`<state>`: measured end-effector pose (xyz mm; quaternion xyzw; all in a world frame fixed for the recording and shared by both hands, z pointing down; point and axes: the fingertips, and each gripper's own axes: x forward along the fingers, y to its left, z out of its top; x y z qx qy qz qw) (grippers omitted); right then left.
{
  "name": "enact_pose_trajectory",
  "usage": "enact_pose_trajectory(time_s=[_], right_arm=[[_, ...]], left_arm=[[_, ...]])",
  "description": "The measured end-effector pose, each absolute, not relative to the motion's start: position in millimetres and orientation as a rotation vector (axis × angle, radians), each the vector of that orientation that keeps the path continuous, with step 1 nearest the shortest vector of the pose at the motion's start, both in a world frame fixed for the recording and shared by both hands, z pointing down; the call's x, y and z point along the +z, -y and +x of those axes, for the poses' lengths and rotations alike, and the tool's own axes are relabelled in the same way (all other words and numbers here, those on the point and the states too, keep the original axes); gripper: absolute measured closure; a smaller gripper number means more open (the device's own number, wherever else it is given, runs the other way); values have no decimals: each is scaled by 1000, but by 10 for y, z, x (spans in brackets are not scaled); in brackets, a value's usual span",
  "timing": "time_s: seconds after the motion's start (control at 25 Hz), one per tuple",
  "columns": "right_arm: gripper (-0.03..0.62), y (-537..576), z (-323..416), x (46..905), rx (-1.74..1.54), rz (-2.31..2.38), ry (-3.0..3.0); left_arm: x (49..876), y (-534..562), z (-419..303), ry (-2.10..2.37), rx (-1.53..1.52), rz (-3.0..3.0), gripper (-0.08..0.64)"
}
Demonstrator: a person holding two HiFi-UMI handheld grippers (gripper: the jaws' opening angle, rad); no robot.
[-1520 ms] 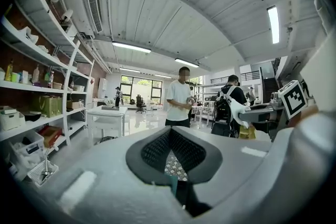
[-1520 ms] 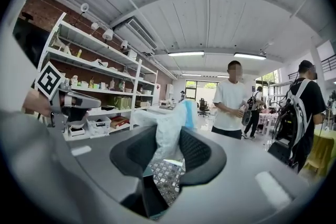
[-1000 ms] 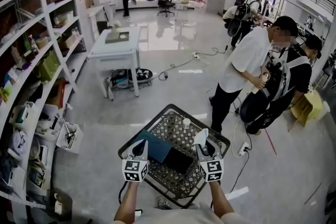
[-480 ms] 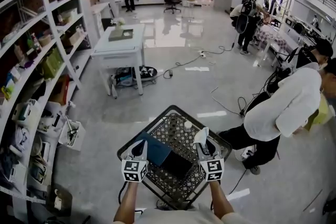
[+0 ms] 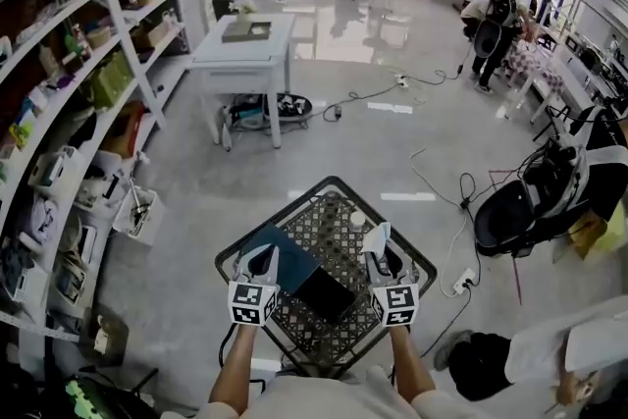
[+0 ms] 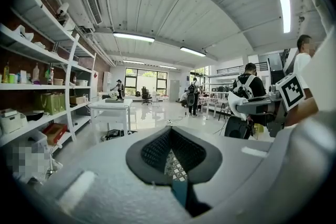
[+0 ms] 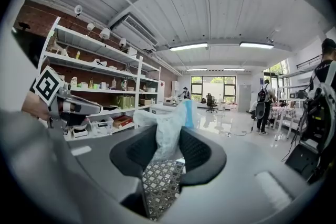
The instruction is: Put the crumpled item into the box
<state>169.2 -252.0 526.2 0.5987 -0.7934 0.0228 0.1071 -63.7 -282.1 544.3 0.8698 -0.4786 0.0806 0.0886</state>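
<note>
Risks, judged: the black wire-mesh table (image 5: pixel 332 211) has open lattice and a low rim, so a release anywhere but over the box leaves the item on the mesh or lets it roll off the table's edge. The dark teal rectangular box (image 5: pixel 278 260) sits on the table's left-centre. A flat black part adjoins it toward the table's middle; I cannot tell whether that is the box's open inside or a separate thing, so the drop target is uncertain. Left gripper (image 5: pixel 262 257) hangs over the table's left side, close to the box, with its jaws drawn together and nothing between them; a careless sweep could nudge the box. Right gripper (image 7: pixel 168 152) is over the table's right side, jaws clamped on the crumpled white and pale-blue wad (image 7: pixel 169 126), which looks like thin film or paper. Most of the wad stands proud above the pads, so the pinch is low and it could slip or spring loose. The wad (image 5: pixel 377 234) is not over the box, which lies to the right gripper's left.
</note>
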Motion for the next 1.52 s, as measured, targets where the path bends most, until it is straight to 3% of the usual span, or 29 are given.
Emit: enact_pose_trajectory(time_s=[1.52], right_arm=[[462, 1897, 1160, 7262, 460, 1393, 2218]], left_arm=[[7040, 2130, -898, 1362, 435, 2292, 554]])
